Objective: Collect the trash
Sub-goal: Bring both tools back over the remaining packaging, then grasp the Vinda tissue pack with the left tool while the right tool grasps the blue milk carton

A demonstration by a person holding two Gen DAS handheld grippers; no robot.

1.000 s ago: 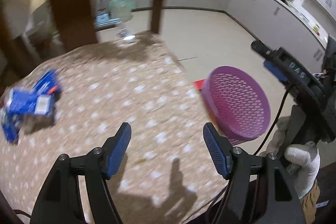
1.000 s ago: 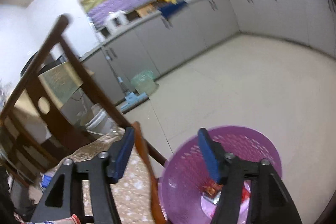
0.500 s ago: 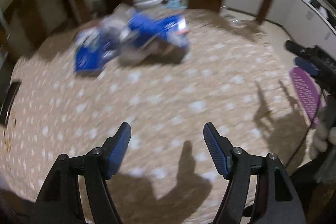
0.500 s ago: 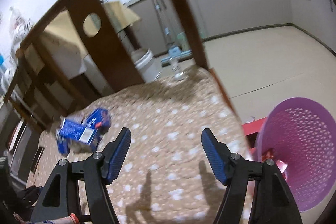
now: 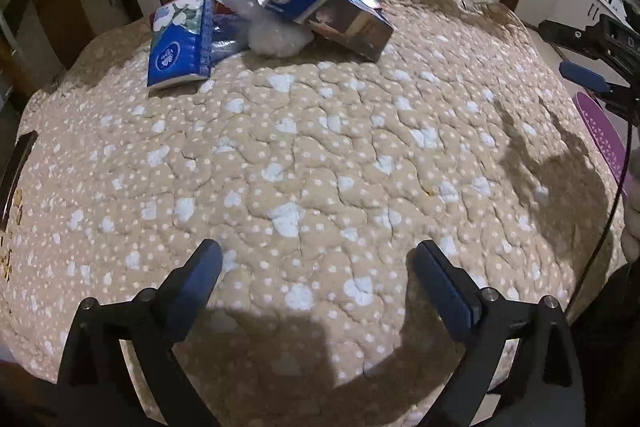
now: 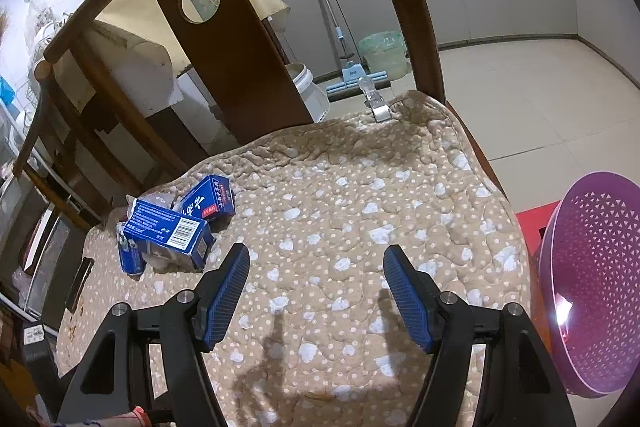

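Trash pile sits at the far left of the padded chair seat (image 6: 360, 207), a tan quilted cushion with pale dots. Left wrist view, left to right: a blue tissue pack (image 5: 180, 43) with a floral print lies flat at the pile's left; touching it, a crumpled clear plastic wrap (image 5: 272, 35) in the middle; leaning over the wrap, an opened blue carton (image 5: 320, 7) tilted down to the right, torn flap up. In the right wrist view a second, smaller blue box (image 6: 210, 203) stands behind the carton, touching or nearly so — cannot tell which. All of it lies near the chair back (image 6: 224, 47), dark wood with a round cut-out, and well apart from both tools. Left gripper (image 5: 316, 275): jaws have just been opening and now stand wide, nothing between them but bare cushion; it points steeply down at the seat's near part. Right gripper (image 6: 316, 291): jaws moderately apart, empty, hovering above the seat's near edge; its tip also shows at the right margin of the left wrist view. A clear clip (image 6: 374, 103) grips the cushion's far edge. Right of the seat, off its edge, a purple perforated basket (image 6: 592, 287) stands on something red (image 6: 532, 227), only partly seen; a small bright item lies inside the basket, too glared to identify. Beyond: tiled floor, grey cabinets, a pale green bin (image 6: 382, 53).
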